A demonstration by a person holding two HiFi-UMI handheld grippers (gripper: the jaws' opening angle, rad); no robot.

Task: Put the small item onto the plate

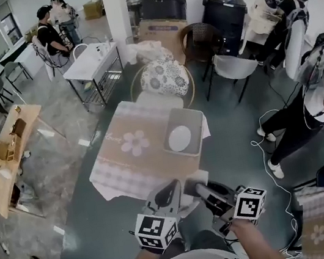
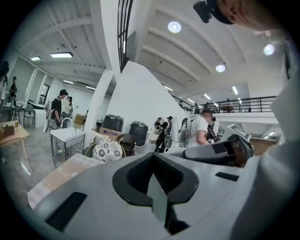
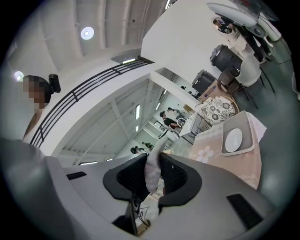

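Between the jaws of the right gripper (image 3: pixel 155 156) stands the item (image 3: pixel 152 171), a thin pale piece. Its lower end is lost in the dark throat behind the pads, and I cannot tell what it is. It is too small to make out from the head view. The jaws are clamped on its two flat sides, and its upper end pokes out past their tips. The left gripper (image 2: pixel 153 157) has its jaws together, empty.

The plate (image 1: pixel 180 138) lies in a grey tray (image 1: pixel 196 118) on the far right part of the tabletop (image 1: pixel 118 164). It is well ahead of both grippers, which hang side by side at the tabletop's near edge. A chair with a patterned cushion (image 1: pixel 164 77) stands just beyond the tabletop. A seated person (image 1: pixel 308 112) is off to the right, partly cut off by the frame.
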